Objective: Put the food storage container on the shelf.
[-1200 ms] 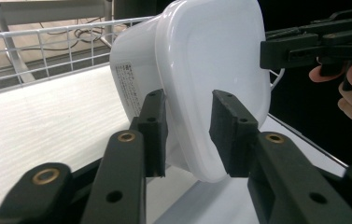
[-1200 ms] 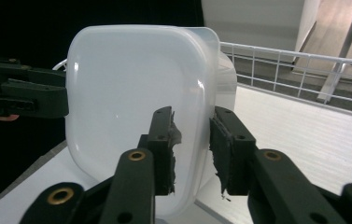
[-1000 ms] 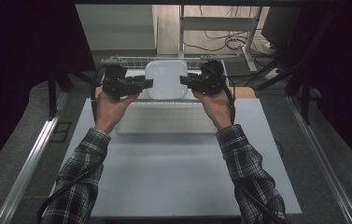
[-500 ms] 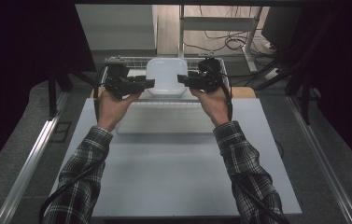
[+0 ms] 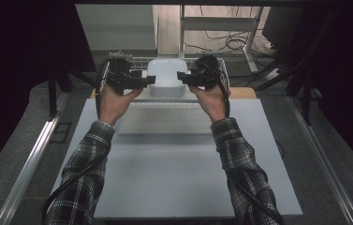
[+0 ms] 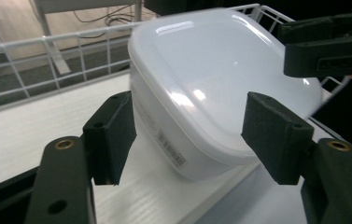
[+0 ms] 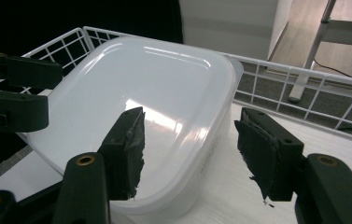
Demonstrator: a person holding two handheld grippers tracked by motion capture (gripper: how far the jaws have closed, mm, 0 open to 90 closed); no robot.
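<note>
The lidded white plastic container (image 5: 166,78) sits in the white wire basket (image 5: 221,70) at the far edge of the bench (image 5: 174,164), and everything else I place from that container. The bench, the largest thing here, stretches from the container back toward me, with a pale ribbed mat (image 5: 162,119) lying on it just on my side of the container. The basket's wire walls rise behind the container and on either side of it. My left claw (image 6: 187,135) hangs at the container's left end. Its jaws have just been opening, and now they stand apart with the container's corner between them and a gap at each pad, so they grip nothing. My right claw (image 7: 187,149) hangs at the container's right end. It too has just been opening, and its jaws straddle that corner loosely, one pad above the lid and the other clear of the wall, holding nothing.
</note>
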